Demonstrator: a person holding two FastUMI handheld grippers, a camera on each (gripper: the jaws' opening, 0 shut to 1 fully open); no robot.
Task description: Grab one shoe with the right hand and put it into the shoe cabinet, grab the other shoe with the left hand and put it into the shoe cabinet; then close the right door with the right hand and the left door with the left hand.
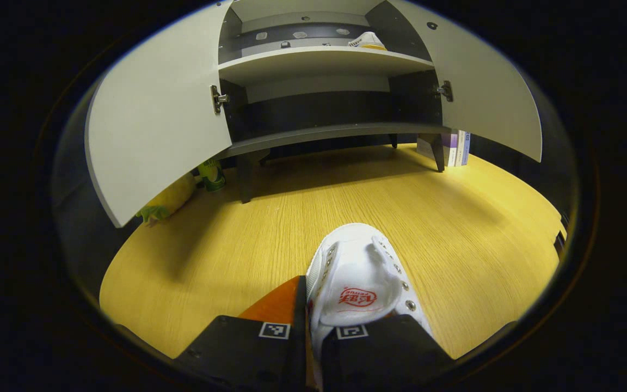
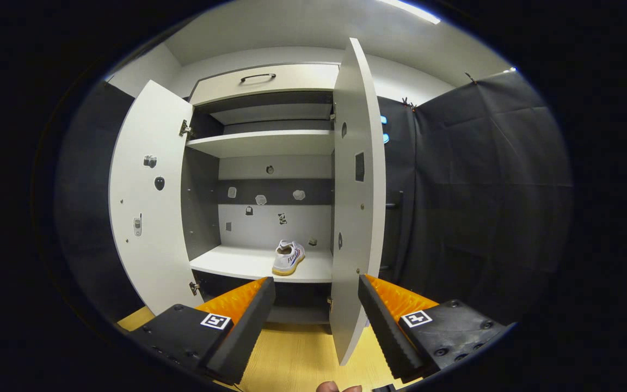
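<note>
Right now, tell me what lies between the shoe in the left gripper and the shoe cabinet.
In the left gripper view, only bare wooden floor lies between the held shoe and the shoe cabinet.

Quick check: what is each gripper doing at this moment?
Left gripper: shut on the white shoe, above the wooden floor.
Right gripper: open, holding nothing, facing the cabinet with a shoe on its shelf.

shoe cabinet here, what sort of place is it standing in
Likely a staged recording booth, not a home: the open shoe cabinet stands on a wooden floor against black cloth walls.
</note>
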